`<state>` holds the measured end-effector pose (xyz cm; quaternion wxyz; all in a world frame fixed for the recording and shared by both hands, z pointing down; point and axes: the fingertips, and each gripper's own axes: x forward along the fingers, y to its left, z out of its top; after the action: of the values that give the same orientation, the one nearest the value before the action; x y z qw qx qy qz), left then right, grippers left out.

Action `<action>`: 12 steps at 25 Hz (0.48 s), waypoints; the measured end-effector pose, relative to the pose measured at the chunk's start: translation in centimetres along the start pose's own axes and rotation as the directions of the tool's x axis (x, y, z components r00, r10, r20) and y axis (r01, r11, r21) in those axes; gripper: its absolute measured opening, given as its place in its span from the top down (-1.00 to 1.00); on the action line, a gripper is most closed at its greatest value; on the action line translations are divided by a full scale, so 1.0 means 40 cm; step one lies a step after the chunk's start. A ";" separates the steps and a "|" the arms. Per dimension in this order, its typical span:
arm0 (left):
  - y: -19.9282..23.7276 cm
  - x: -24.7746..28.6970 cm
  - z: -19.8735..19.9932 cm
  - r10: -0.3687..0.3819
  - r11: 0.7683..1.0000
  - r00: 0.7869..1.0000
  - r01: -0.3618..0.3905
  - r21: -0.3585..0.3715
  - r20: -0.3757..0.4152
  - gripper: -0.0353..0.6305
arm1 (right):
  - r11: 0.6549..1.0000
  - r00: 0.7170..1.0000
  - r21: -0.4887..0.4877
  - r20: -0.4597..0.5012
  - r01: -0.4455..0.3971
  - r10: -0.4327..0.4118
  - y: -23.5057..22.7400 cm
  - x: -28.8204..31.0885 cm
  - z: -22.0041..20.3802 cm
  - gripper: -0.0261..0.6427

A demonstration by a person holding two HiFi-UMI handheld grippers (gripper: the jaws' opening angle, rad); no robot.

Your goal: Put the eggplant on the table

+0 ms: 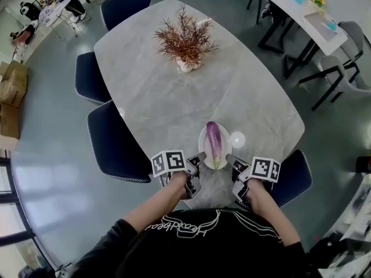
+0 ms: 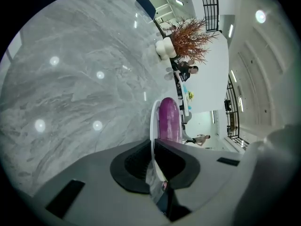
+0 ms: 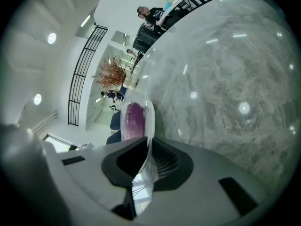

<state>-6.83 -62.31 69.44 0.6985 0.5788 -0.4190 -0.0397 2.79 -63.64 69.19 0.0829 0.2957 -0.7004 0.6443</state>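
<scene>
A purple eggplant [image 1: 214,143] lies lengthwise on a small white plate [image 1: 224,151] at the near end of the grey marble table [image 1: 162,97]. My left gripper [image 1: 200,158] is shut on the plate's left rim and my right gripper [image 1: 231,160] on its right rim. In the left gripper view the plate [image 2: 152,119] shows edge-on between the jaws [image 2: 154,147], with the eggplant [image 2: 169,119] just beyond. The right gripper view shows the plate rim [image 3: 150,119] pinched in its jaws [image 3: 150,147] and the eggplant [image 3: 134,120] on it. Whether the plate rests on the table or hangs just above it I cannot tell.
A dried reddish plant in a white pot [image 1: 185,42] stands at the table's middle. Dark blue chairs [image 1: 116,146] line the left side, and another [image 1: 294,177] sits at the near right. Desks and chairs [image 1: 316,28] stand at the far right.
</scene>
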 end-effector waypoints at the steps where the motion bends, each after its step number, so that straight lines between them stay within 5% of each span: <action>1: 0.003 0.002 0.001 0.003 1.000 1.000 -0.003 -0.001 -0.002 0.82 | 1.000 1.000 -0.001 -0.005 0.003 -0.003 -0.003 0.003 0.000 0.87; 12: 0.016 0.010 0.004 0.023 0.999 1.000 -0.023 0.031 -0.007 0.82 | 1.000 0.999 -0.001 -0.046 0.029 -0.029 -0.021 0.016 -0.008 0.87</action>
<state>-6.97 -62.45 70.19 0.6915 0.5848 -0.4235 -0.0230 2.62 -63.54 70.29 0.1084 0.2906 -0.6942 0.6495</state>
